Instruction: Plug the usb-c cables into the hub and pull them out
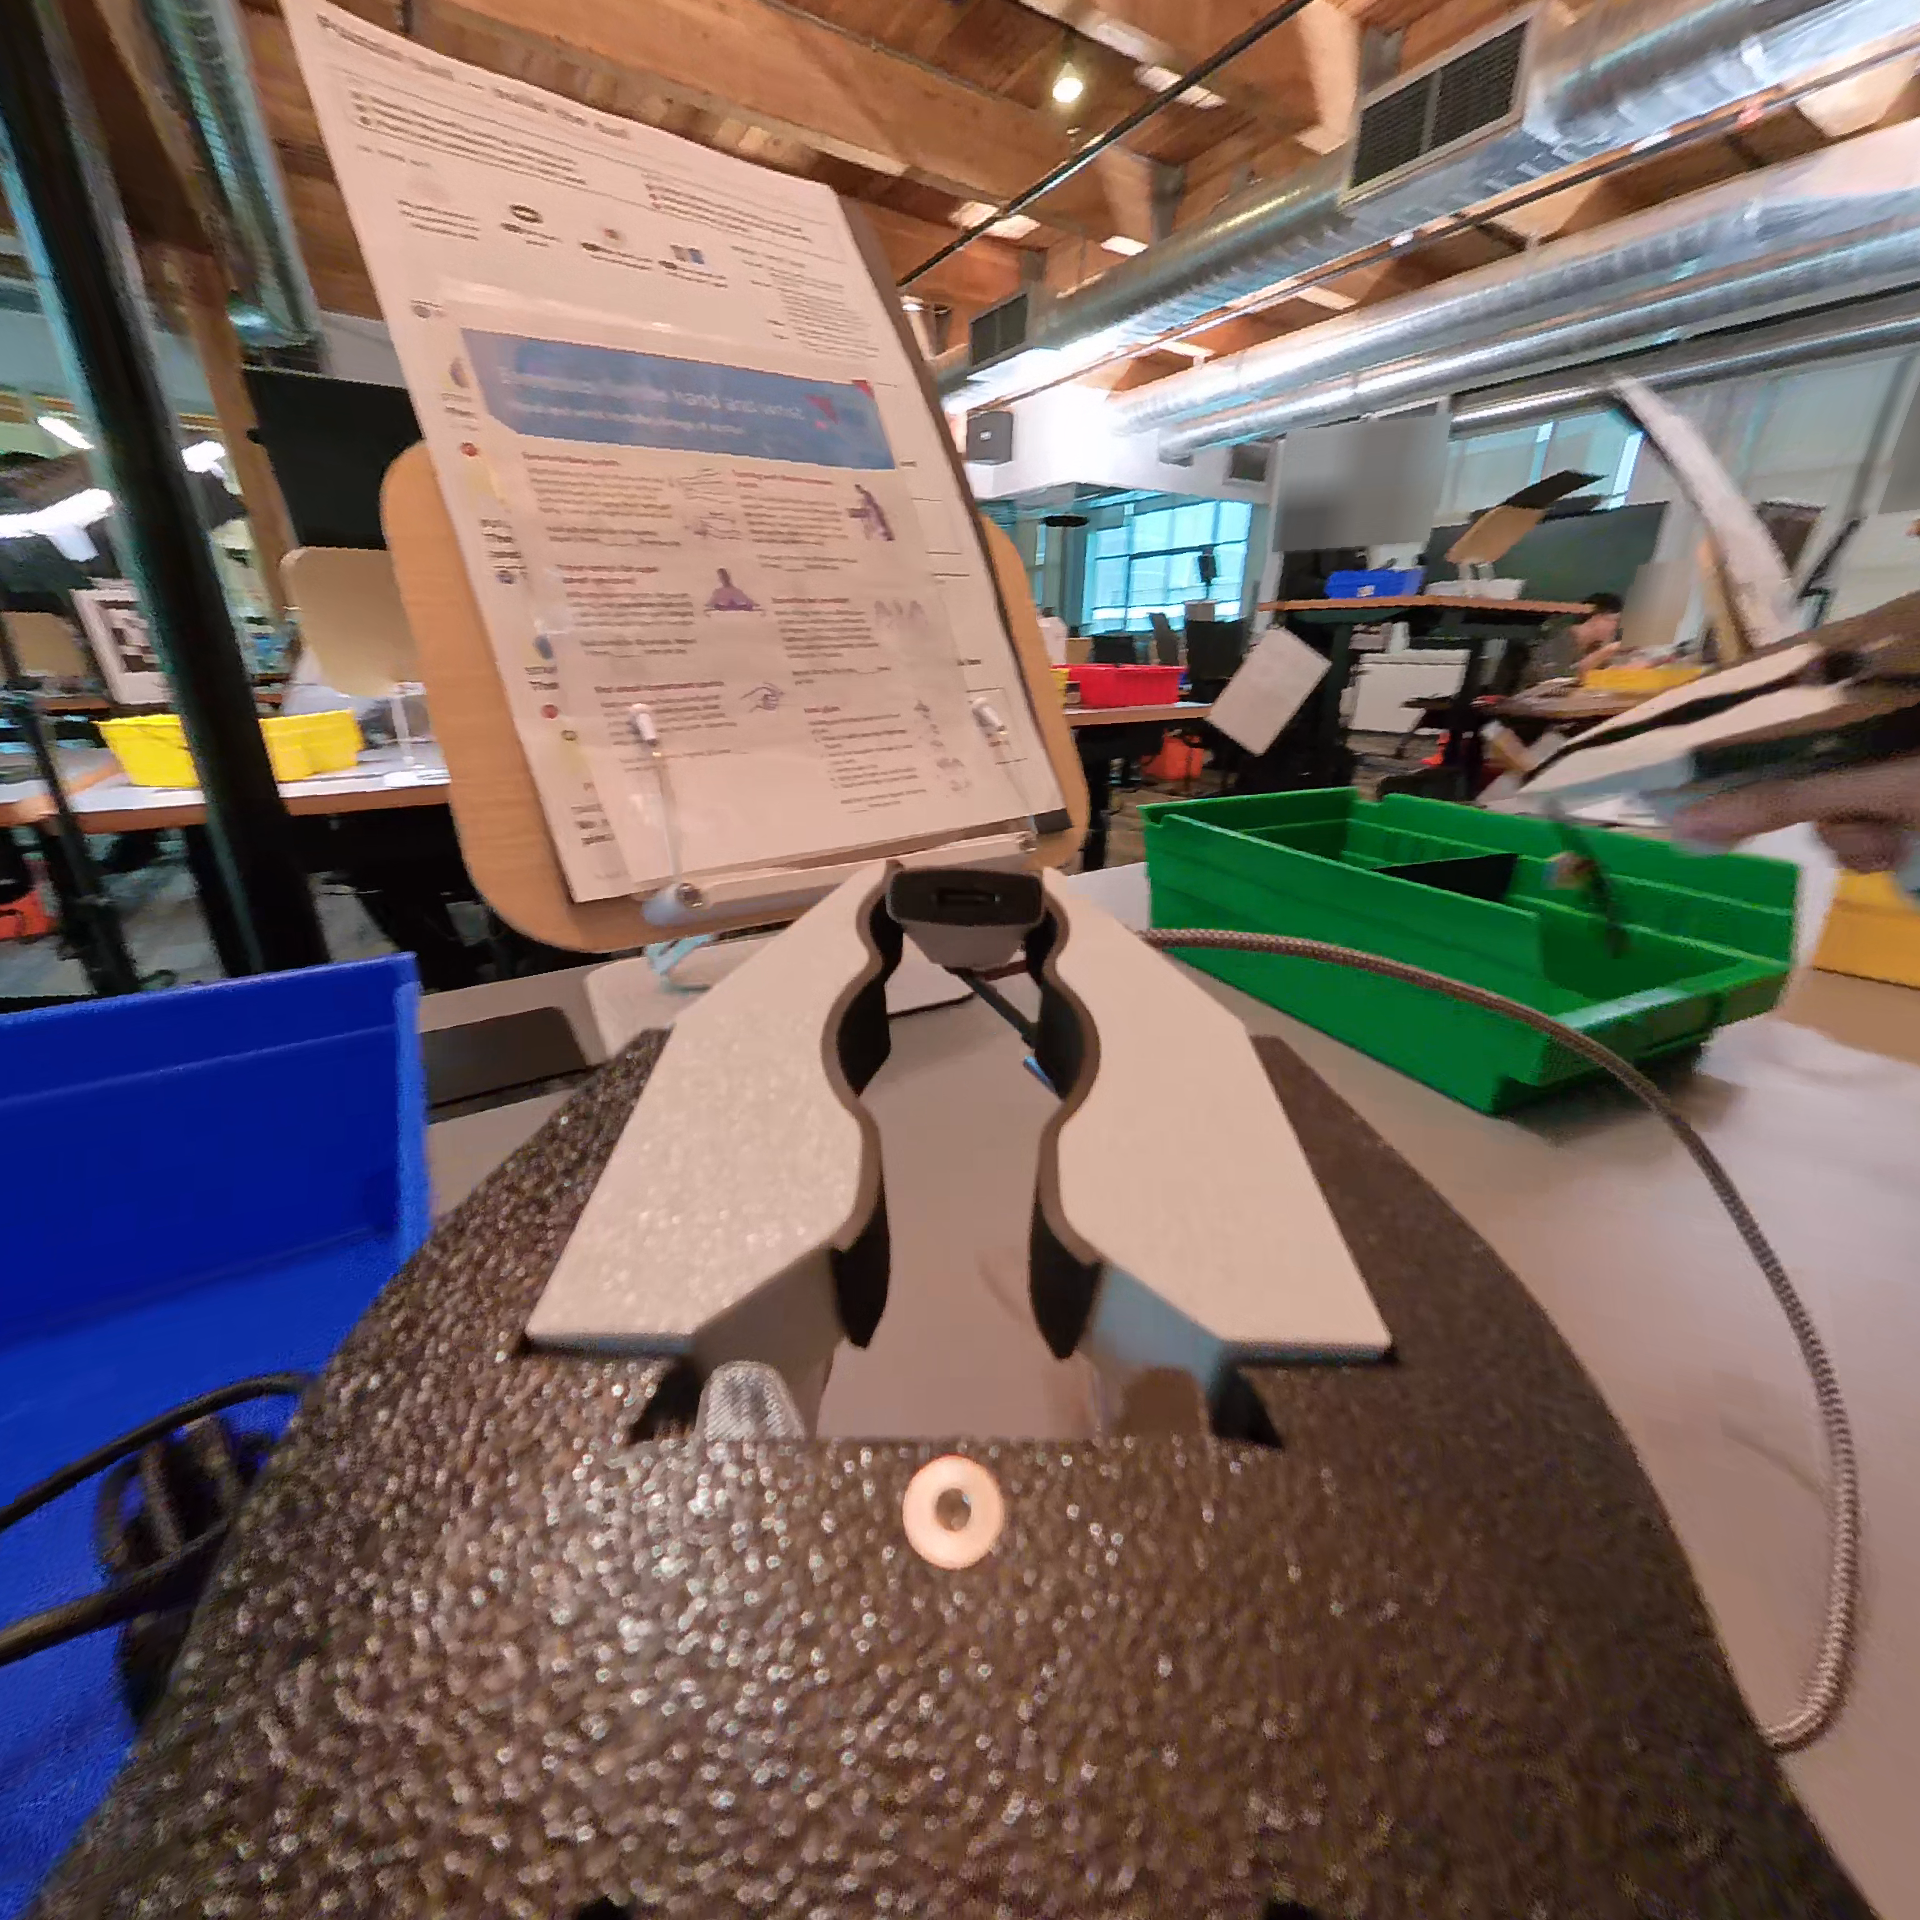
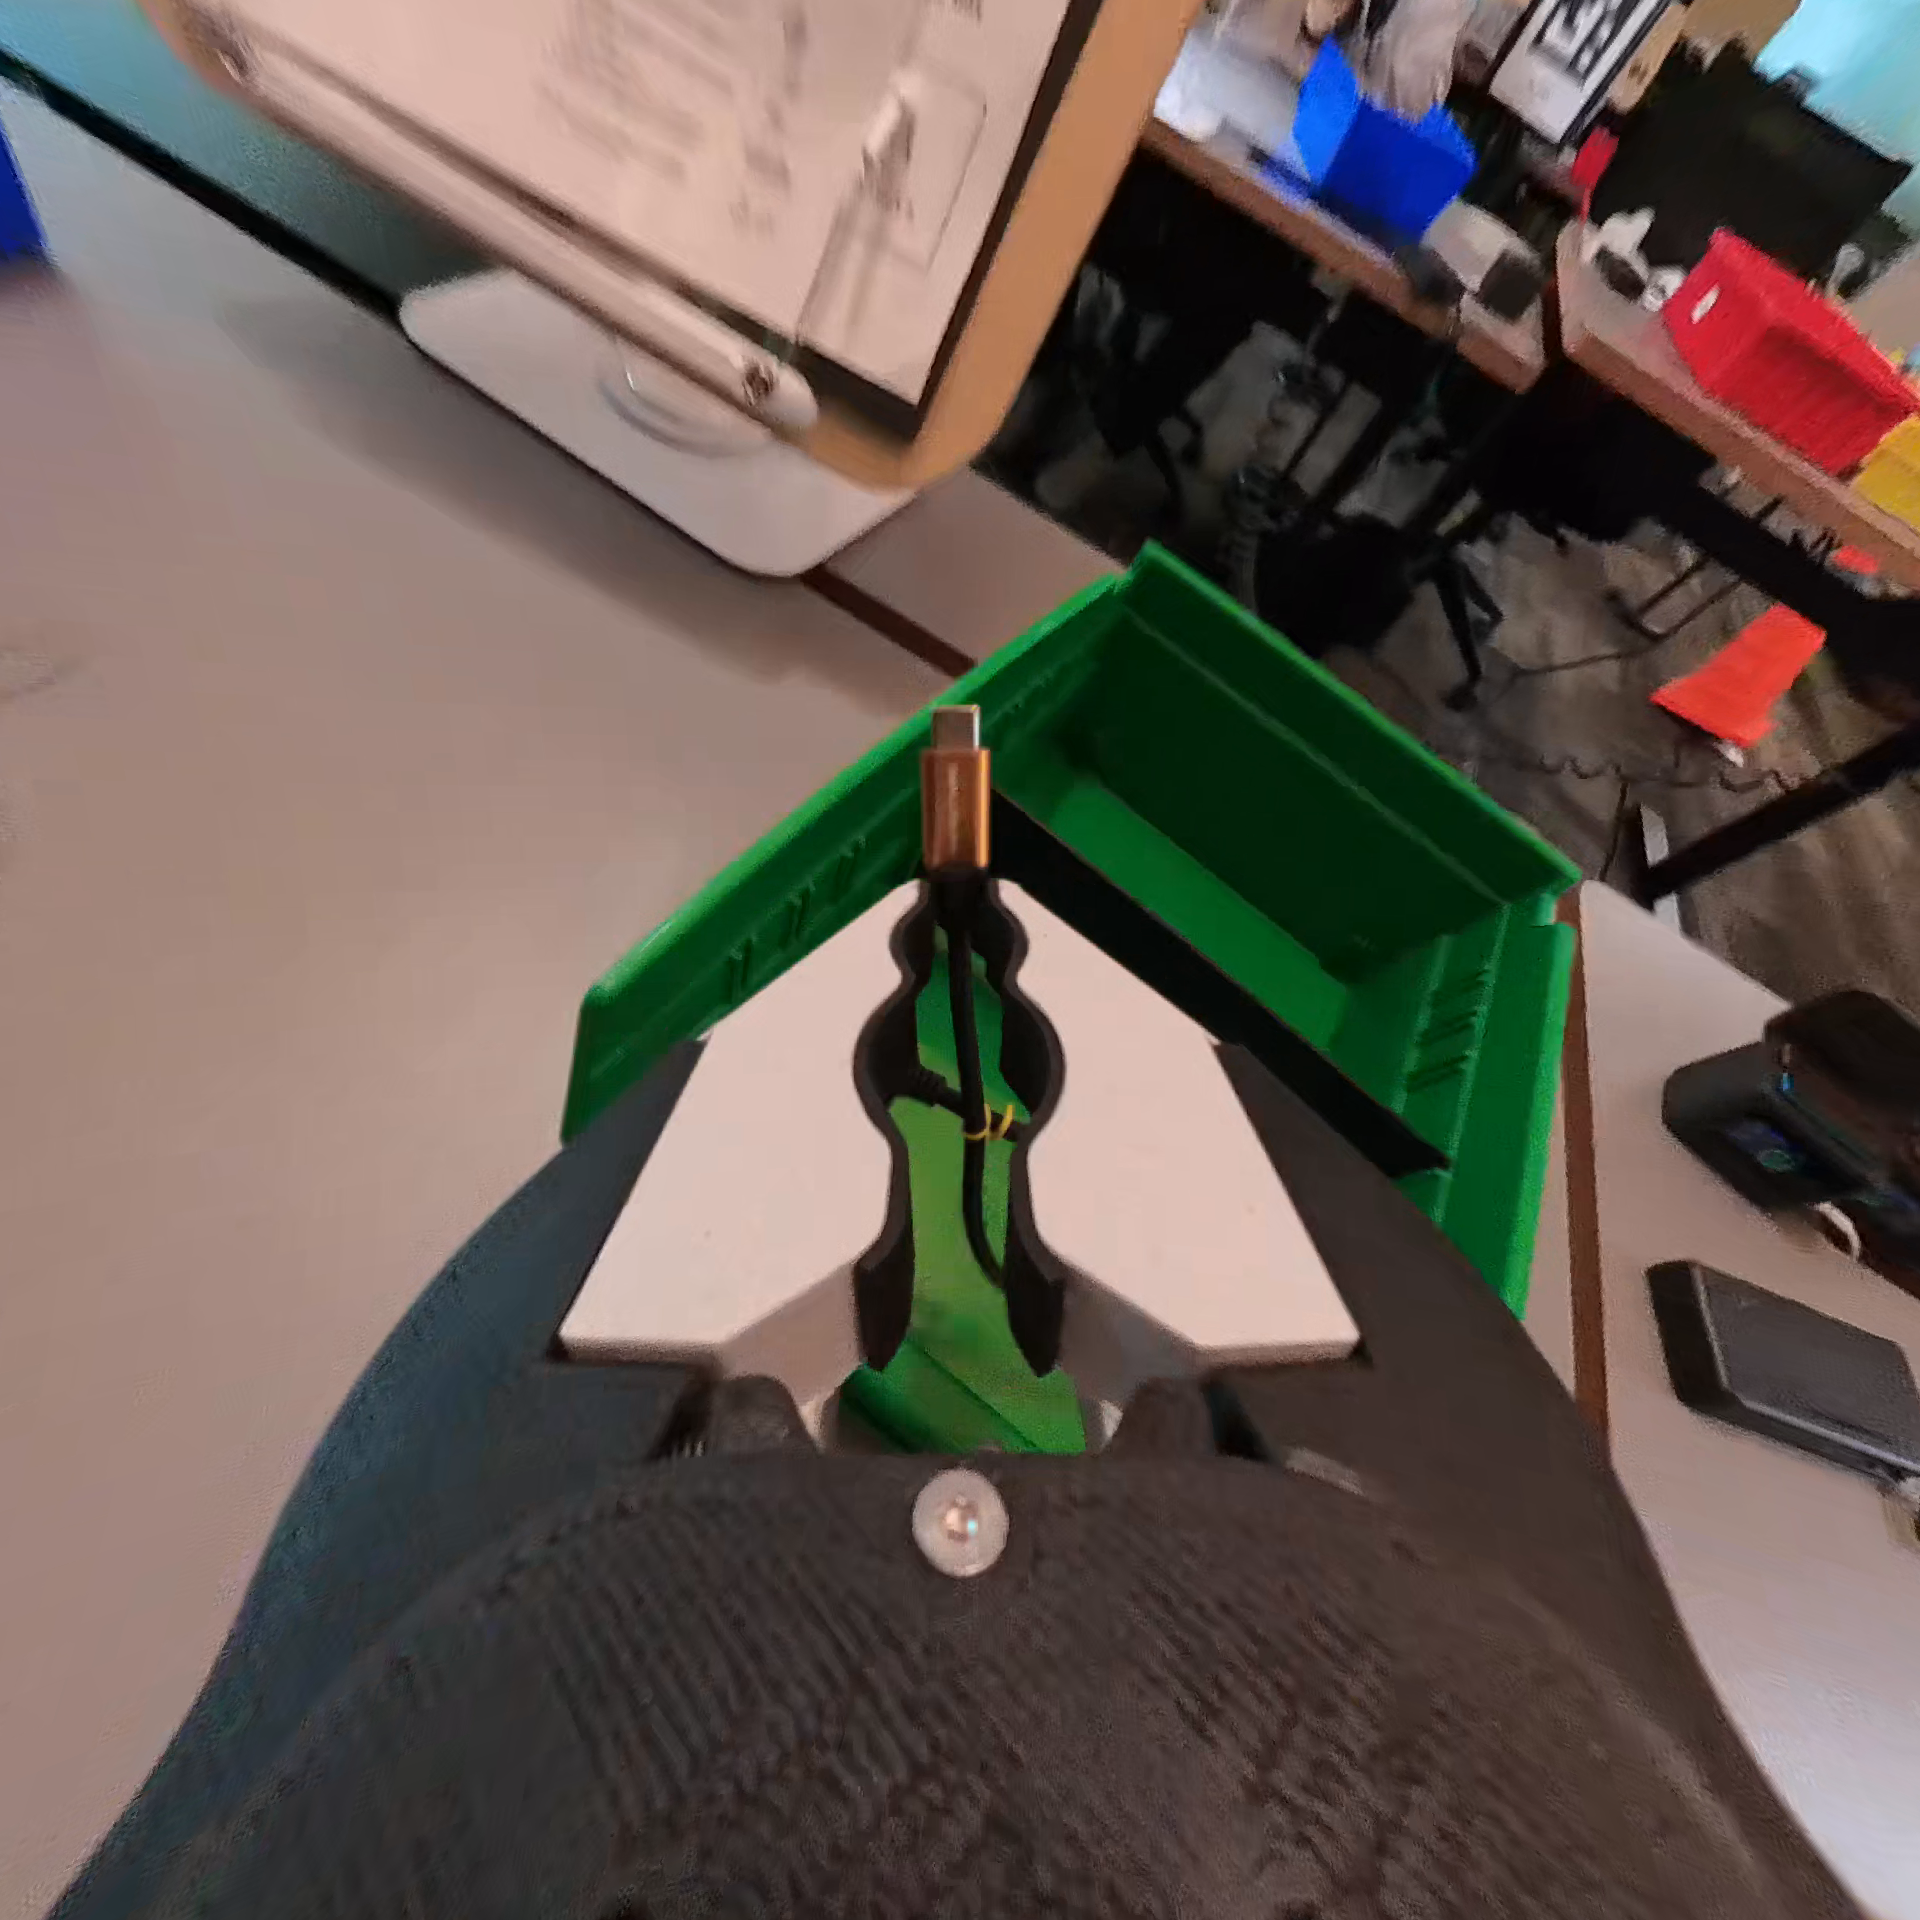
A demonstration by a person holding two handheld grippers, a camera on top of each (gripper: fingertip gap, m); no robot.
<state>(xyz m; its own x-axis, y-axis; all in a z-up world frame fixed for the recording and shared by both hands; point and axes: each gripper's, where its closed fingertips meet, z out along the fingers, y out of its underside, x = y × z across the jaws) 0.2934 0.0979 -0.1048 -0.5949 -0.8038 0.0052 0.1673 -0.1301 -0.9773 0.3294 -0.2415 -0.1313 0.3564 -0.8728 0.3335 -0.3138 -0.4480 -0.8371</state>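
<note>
My left gripper (image 1: 961, 914) is shut on a small grey hub (image 1: 961, 912), held above the table with its port end facing the camera. The hub's grey braided cable (image 1: 1704, 1174) trails right and down over the table. My right gripper (image 2: 958, 883) is shut on a USB-C cable just behind its copper-coloured plug (image 2: 956, 805), which points forward over the green bin (image 2: 1226, 831). The black cable (image 2: 971, 1122) hangs down between the fingers. The right gripper also shows blurred at the right edge of the left wrist view (image 1: 1704, 738), with a cable end dangling over the green bin (image 1: 1455, 935).
A wooden document stand with papers (image 1: 717, 582) stands at the back of the white table (image 2: 312, 831). A blue bin (image 1: 197, 1174) sits left. Black devices (image 2: 1797, 1132) and a dark flat box (image 2: 1787, 1361) lie to the right of the green bin.
</note>
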